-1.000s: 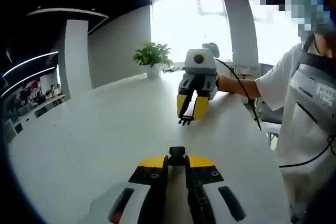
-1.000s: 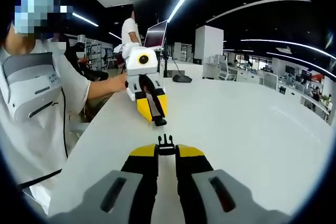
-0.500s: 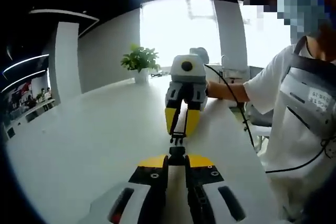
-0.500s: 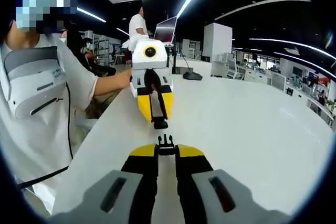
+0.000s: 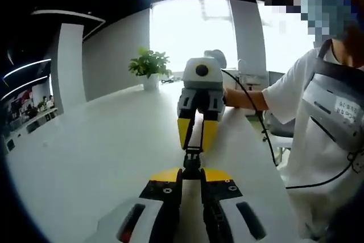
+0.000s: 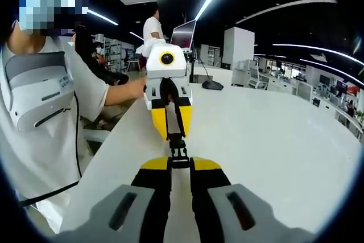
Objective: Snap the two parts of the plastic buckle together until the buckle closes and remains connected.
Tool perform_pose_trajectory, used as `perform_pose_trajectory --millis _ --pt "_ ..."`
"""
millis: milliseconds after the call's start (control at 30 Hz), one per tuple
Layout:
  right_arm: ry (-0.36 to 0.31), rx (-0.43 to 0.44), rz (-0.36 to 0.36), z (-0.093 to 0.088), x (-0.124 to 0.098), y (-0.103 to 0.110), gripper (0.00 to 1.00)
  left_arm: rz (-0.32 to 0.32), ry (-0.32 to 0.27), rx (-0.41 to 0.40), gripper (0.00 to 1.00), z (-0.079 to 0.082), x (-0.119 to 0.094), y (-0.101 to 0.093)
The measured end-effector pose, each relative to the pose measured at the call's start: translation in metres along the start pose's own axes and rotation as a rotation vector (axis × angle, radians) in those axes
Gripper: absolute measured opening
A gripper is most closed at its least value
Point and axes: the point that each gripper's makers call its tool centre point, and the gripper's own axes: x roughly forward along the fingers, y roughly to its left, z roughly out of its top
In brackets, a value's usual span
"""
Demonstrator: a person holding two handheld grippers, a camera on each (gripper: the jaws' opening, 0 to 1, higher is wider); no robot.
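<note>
**Buckle halves meet between two grippers**

Grippers face each other tip to tip over a white surface. In the left gripper view, the left gripper rises from the bottom, its yellow-tipped fingers narrow and clamped on the black socket half of the buckle. Just beyond it the right gripper points back at the camera, its fingers pinched on the pronged half, which touches the socket half; whether the two are fully latched I cannot tell. A potted plant stands far back on the surface, left of the right gripper. A person in a white shirt stands at the right edge.

In the right gripper view, the person is at the left, the left gripper in the middle, both halves joined end to end above the surface.
</note>
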Motion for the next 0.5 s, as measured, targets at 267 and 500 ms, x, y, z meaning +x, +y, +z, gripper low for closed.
perform_pose_trajectory --millis 267,500 --pt "0.015 -0.007 0.012 -0.0028 0.0036 0.0047 0.11 -0.007 0.016 0.003 0.12 -0.0029 0.0040 -0.0025" --pt "0.037 -0.004 0.023 -0.0083 0.0063 0.0076 0.11 -0.014 0.038 0.004 0.12 -0.0082 0.0062 -0.0041"
